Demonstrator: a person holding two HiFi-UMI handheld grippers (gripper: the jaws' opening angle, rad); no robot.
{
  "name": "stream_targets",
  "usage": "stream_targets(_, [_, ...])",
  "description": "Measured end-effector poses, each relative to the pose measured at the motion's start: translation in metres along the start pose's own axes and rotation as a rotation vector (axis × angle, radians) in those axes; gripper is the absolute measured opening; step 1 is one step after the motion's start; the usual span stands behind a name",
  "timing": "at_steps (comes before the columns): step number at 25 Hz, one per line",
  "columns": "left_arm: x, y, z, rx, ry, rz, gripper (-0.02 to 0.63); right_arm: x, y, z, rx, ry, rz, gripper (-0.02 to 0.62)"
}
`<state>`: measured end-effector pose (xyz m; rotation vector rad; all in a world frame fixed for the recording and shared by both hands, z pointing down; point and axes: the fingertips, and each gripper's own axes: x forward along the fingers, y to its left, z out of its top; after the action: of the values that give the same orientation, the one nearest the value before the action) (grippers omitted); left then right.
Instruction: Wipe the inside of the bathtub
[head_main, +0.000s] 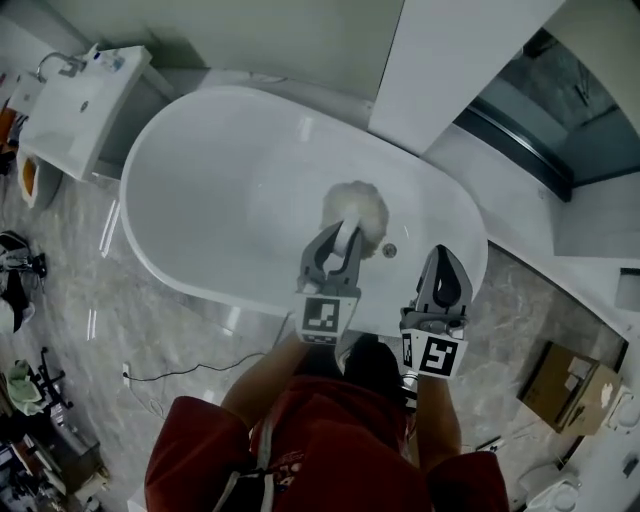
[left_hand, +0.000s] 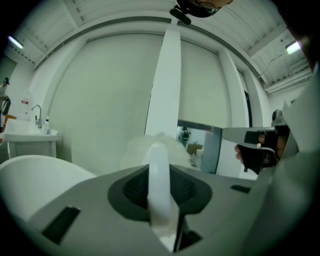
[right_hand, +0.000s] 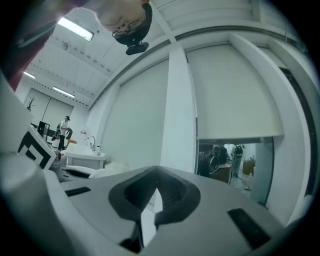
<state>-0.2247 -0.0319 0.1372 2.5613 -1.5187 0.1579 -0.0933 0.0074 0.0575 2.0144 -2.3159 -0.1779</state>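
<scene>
We look steeply down from our head onto the bathtub, both gripper views face forward along their jaws, sharing the white pillar and sink.

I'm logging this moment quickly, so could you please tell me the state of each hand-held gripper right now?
Left hand-held gripper: shut on the handle of the white scrubber.
Right hand-held gripper: shut, holding nothing.

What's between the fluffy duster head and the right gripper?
Only the drain on the bathtub floor, shown in the head view.
</scene>
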Motion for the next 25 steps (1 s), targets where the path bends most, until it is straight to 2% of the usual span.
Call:
stream_targets(5, [-0.046,0.012,0.049,-0.002,-0.097,0.036,0.098,-0.022,0.011,0.043,-0.058,-0.032,0.016,0.011])
stream_targets(10, [-0.095,-0.002,0.086,0.024,-0.185,0.047,0.098,-0.065,0.016,0.065,-0.048,-0.038,-0.043,0.011])
stream_targets(16, [-0.156,-0.041,0.123,0.08,-0.266,0.015,0.098,-0.119,0.026,0.089,0.029,-0.085,-0.107,0.011])
stream_targets(21, [-0.211,-0.057,0.152,0.107,-0.319,-0.011,0.098,-0.152,0.051,0.124,0.002,-0.13,-0.145,0.011])
stream_targets(25, [-0.241,-0.057,0.165,0.127,-0.336,-0.008,0.098,-0.167,0.077,0.143,0.004,-0.143,-0.127,0.011])
